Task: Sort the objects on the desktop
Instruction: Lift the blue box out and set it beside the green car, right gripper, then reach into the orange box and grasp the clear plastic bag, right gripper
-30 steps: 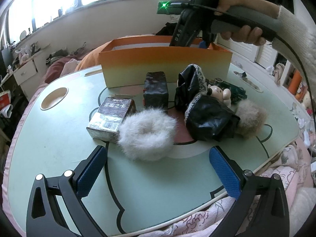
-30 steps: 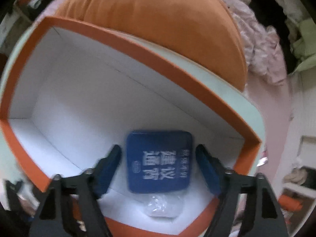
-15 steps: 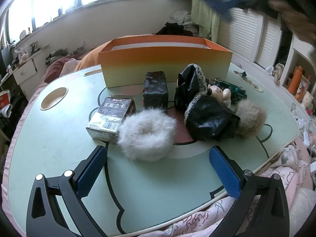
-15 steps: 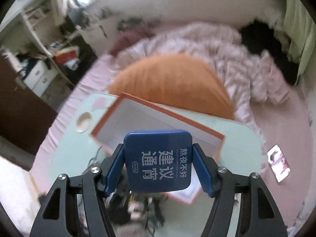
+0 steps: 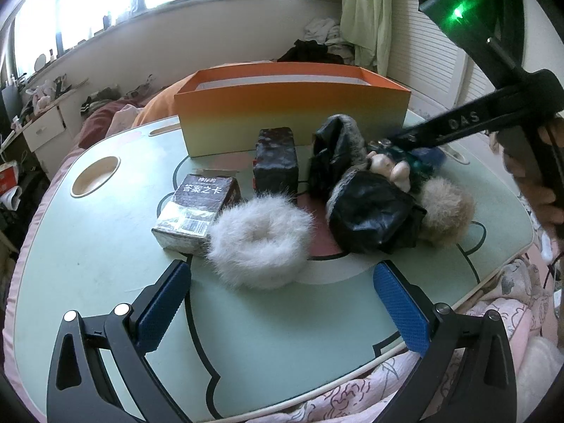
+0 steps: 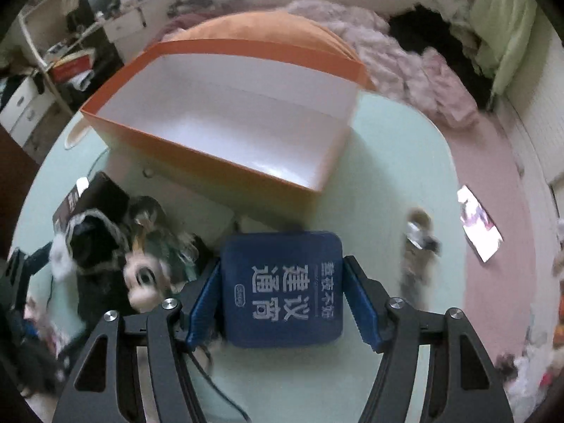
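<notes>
My right gripper [image 6: 282,296] is shut on a blue square tin [image 6: 282,285] with white lettering. It holds the tin low over the mint-green table [image 6: 405,162], just in front of the orange box [image 6: 197,155], whose white inside shows nothing in it. In the left wrist view the right gripper [image 5: 405,141] reaches in from the upper right, by a small doll [image 5: 387,169]. My left gripper [image 5: 282,313] stands open near the front edge. A white fluffy scrunchie [image 5: 259,243] lies just beyond it.
On the table lie a card box [image 5: 197,208], a dark block [image 5: 276,162], black cloth pouches [image 5: 370,208] and a tan pompom [image 5: 446,211]. A cup recess [image 5: 95,176] sits far left. A phone [image 6: 481,222] lies on the pink bedding to the right.
The right gripper has come out of the orange box with the blue tin, swung up and right, then come down beside the doll. The left gripper has stayed put.
</notes>
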A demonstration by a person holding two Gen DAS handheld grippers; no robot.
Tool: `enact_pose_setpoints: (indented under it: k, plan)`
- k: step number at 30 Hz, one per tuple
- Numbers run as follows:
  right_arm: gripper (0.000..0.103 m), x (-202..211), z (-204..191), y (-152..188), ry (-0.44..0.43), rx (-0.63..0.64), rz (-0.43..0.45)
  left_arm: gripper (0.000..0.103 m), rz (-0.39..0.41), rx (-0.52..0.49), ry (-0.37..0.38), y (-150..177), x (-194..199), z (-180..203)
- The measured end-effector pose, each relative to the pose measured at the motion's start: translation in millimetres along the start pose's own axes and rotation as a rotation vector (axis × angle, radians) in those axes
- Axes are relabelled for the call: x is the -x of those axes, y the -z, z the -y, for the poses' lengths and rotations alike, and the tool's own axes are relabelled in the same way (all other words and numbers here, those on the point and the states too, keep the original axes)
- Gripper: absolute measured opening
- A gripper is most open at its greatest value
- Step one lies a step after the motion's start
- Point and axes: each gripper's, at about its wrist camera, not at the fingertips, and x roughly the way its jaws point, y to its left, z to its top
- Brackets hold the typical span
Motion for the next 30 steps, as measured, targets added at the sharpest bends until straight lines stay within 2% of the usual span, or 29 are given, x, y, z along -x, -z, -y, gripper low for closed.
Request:
enact_pose_setpoints:
  k: [2,4,6,7,10,13,16,18,21,24,26,28,30]
  plan:
    - [0.068,5.7,-8.1,0.7,0.017,0.01,0.058,0.103,0.001,0.0,0.001,0.0,0.0,-0.2]
    - [0.072,17.0,-11.2,4.2,0.029,0.005,0.127,0.103,0.001,0.0,0.0,0.0,0.1,-0.1]
    - [0.087,36.0,-18.3,14.0,0.033,-0.021,0.207,0.103,-0.001,0.0,0.001,-0.1,0.2,-0.5]
    - [0.087,43.2,-19.0,16.1,0.034,-0.032,0.234,0.103,-0.002,0.0,0.0,0.0,0.3,-0.3]
    - [0.087,53.0,-16.1,11.6,0.006,-0.063,0.232,0.103,-0.018,0.009,-0.026,-2.0,3.4,-4.3]
    - [0.087,59.1,-21.7,2.6,0.052,-0.063,0.212,0.102,0.02,0.019,-0.041,-19.6,25.9,-12.3]
    - [0.087,59.5,-24.4,-9.0,0.069,-0.083,0.232,0.102,0.099,0.068,0.002,-58.2,56.4,-25.6]
    - [0.087,58.5,-23.5,-16.9,0.047,-0.095,0.236,0.103,0.112,0.075,-0.031,-89.6,59.8,-32.9]
    - [0.087,48.1,-24.3,-31.1,0.1,-0.102,0.224,0.103,0.074,0.099,-0.033,-136.0,27.1,-51.0]
    - [0.087,33.8,-24.9,-39.0,0.138,-0.087,0.203,0.102,0.016,0.218,-0.004,-153.6,-17.7,-73.7]
    - [0.087,33.0,-21.5,-40.0,0.11,-0.101,0.207,0.102,-0.047,0.237,-0.012,-151.2,-40.8,-76.4]
    - [0.087,33.0,-20.6,-40.4,0.102,-0.102,0.196,0.102,-0.096,0.201,-0.038,-142.8,-56.3,-68.5]
    - [0.087,33.8,-22.8,-39.2,0.109,-0.083,0.197,0.102,-0.068,0.207,-0.045,-136.3,-53.8,-65.7]
